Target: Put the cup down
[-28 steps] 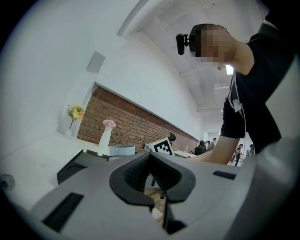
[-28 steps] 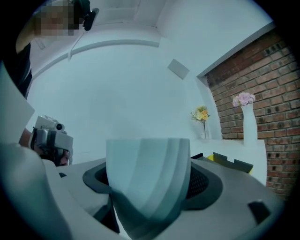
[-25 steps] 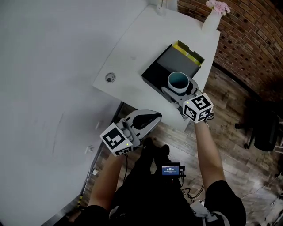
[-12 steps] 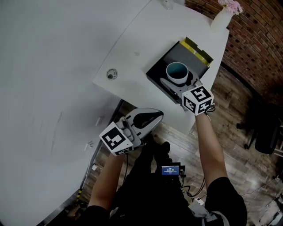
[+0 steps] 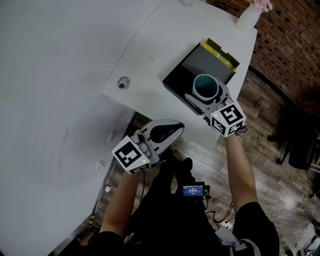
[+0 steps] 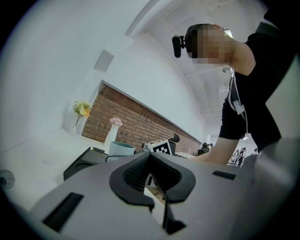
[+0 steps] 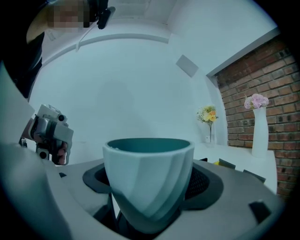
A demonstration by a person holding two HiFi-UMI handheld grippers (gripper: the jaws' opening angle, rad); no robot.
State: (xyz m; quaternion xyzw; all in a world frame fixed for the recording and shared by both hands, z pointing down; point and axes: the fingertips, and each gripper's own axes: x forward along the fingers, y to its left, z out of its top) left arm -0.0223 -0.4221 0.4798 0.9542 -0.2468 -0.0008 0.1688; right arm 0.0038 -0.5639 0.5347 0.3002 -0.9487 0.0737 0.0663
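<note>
Over the black tray [image 5: 181, 79] on the white table [image 5: 165, 40], the right gripper [image 5: 204, 99] has its jaws clamped on the pale cup [image 5: 205, 86], one pad on each side of the faceted wall, mouth upward, teal inside. The cup sits near the tray's front corner; whether its base touches the tray or hangs just above it is hard to tell from these angles. Along the tray's far edge runs a yellow strip [image 5: 221, 53]. The left gripper [image 5: 172, 132] is off the table's near edge, above the wooden floor [image 5: 200, 160], well apart from the tray, its jaw tips pressed together with nothing between them. A white vase [image 5: 248, 15] stands at the table's far corner beside the brick wall [image 5: 290, 35]
</note>
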